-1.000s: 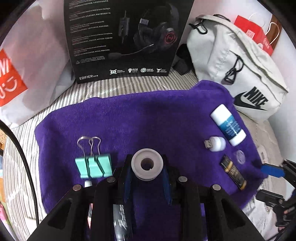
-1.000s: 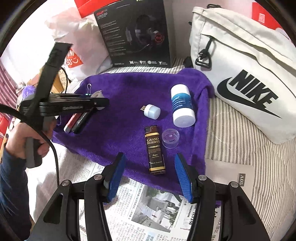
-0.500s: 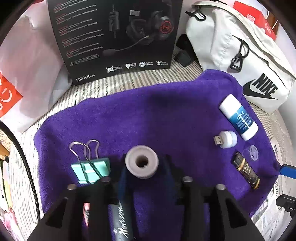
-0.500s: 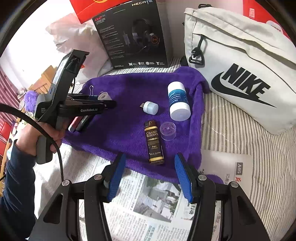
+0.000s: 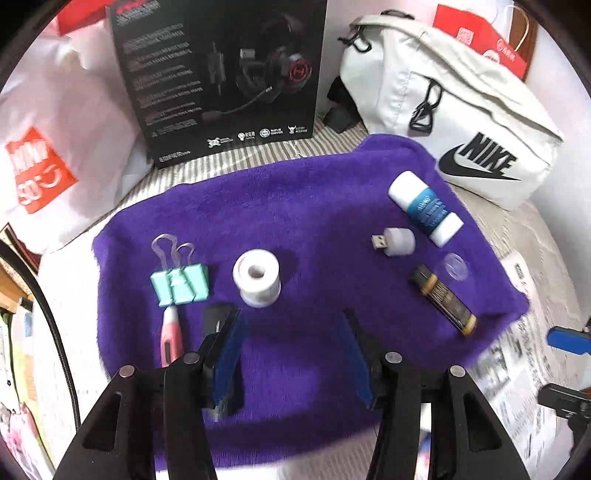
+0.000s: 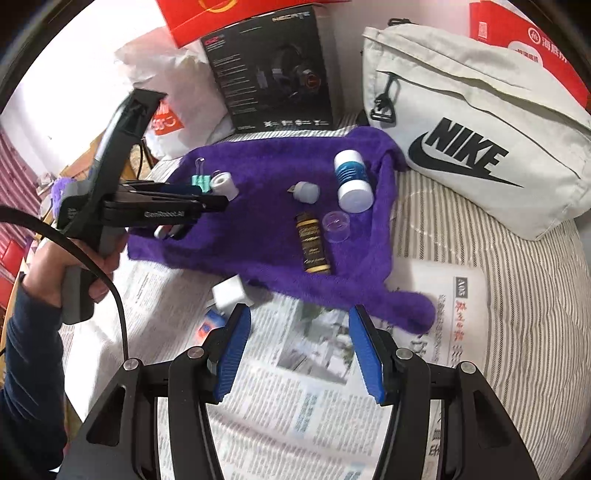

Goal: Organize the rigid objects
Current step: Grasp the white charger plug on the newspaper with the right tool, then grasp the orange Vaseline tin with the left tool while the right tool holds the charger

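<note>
- Left wrist view: left gripper (image 5: 291, 350) had just been opening, fingers parted and empty; white tape roll (image 5: 256, 275) stood freed on the purple towel (image 5: 303, 206), just ahead.
- Right wrist view: right gripper (image 6: 299, 350) half-open, empty, over newspaper (image 6: 295, 398); white block (image 6: 229, 293) just ahead-left, nearer this hand.

Black headset box (image 5: 221, 81) stands upright far ahead, past the towel's back edge. White Nike bag (image 6: 476, 140) lies ahead to the right, on the striped sheet (image 6: 517, 295). White plastic bag (image 5: 55, 158) with an orange logo sits ahead-left, beside the box. Red paper bag (image 6: 524, 40) behind the Nike bag, top right. Red box (image 6: 221, 14) on top of the headset box. Newspaper (image 6: 295, 398) spread directly below, printed side up.
</note>
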`<action>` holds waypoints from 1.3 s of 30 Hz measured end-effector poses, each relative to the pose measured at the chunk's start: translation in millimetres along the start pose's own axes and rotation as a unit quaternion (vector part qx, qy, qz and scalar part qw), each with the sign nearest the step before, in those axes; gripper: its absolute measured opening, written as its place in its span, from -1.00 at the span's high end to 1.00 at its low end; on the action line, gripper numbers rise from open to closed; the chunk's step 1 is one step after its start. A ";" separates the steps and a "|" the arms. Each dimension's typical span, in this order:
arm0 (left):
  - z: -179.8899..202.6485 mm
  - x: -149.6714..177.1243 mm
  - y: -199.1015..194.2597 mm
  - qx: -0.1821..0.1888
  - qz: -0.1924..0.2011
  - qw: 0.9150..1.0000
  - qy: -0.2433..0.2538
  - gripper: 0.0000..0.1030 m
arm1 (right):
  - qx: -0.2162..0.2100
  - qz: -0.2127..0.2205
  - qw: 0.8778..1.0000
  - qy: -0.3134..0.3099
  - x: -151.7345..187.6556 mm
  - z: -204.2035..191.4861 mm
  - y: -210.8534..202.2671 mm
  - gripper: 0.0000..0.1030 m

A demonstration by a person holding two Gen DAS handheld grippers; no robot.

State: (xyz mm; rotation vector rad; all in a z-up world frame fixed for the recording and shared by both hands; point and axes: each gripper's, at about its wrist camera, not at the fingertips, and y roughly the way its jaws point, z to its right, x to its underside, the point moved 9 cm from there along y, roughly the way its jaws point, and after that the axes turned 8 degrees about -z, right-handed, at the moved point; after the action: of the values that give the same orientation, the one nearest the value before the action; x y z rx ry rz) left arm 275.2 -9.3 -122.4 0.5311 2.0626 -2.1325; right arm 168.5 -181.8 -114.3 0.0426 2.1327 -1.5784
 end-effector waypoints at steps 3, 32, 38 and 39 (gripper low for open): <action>-5.5 19.4 -16.5 0.000 0.004 1.000 -0.014 0.02 | -0.006 -0.002 1.000 -0.018 4.3 -15.3 6.2 -0.07; -62.7 141.6 -44.2 0.037 0.011 0.990 -0.136 0.02 | 0.018 -0.067 0.994 -0.090 -16.5 -69.6 93.8 0.12; -53.2 147.5 -39.6 0.042 0.003 0.991 -0.130 0.02 | 0.012 -0.053 0.996 -0.066 -10.1 -61.4 65.5 0.12; -50.8 147.5 -39.1 0.041 0.002 0.991 -0.126 0.02 | 0.016 -0.051 0.997 -0.061 -6.8 -56.9 59.7 0.12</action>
State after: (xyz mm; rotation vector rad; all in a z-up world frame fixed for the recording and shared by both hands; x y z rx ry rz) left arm 133.3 65.4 -135.3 0.2579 1.8431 -2.1631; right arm 172.2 -108.6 -152.6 -0.1510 2.0432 -1.6291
